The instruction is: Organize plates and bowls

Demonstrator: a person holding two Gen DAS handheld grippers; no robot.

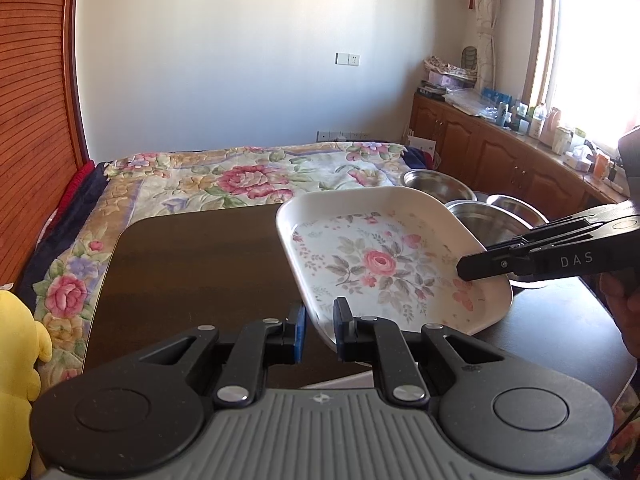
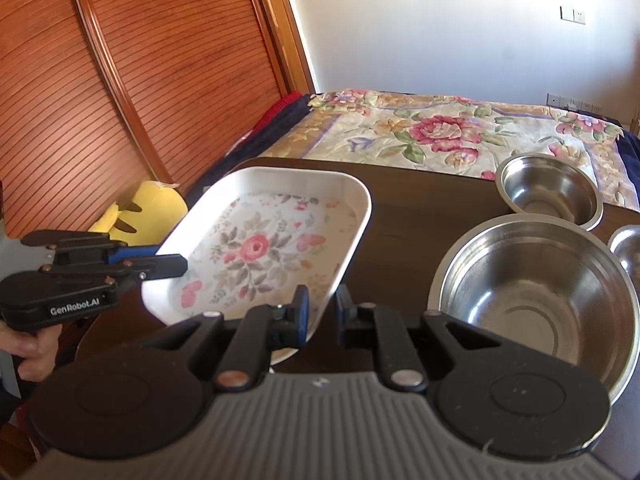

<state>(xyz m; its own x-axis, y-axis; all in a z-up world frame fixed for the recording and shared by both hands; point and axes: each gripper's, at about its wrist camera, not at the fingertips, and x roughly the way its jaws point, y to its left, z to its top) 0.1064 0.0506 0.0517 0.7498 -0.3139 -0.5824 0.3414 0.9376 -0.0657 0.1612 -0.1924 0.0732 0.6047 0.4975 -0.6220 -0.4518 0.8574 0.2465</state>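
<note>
A white rectangular plate with a rose print (image 1: 380,264) (image 2: 260,248) hangs tilted just above the dark table (image 1: 192,264) (image 2: 420,216). My left gripper (image 1: 320,320) (image 2: 176,264) is shut on the plate's left rim. On the opposite rim my right gripper (image 2: 322,308) (image 1: 466,270) is shut as well. To the right of the plate, a large steel bowl (image 2: 536,292) (image 1: 476,220) stands on the table. A smaller steel bowl (image 2: 548,192) (image 1: 434,184) sits behind it. A third bowl (image 2: 628,248) (image 1: 512,206) shows at the right edge.
A bed with a flowered quilt (image 1: 248,184) (image 2: 440,132) lies beyond the table. A yellow plush toy (image 1: 16,360) (image 2: 152,204) sits at the table's left. A wooden cabinet (image 1: 500,152) with clutter runs under the window, and a slatted wooden door (image 2: 120,80) stands at left.
</note>
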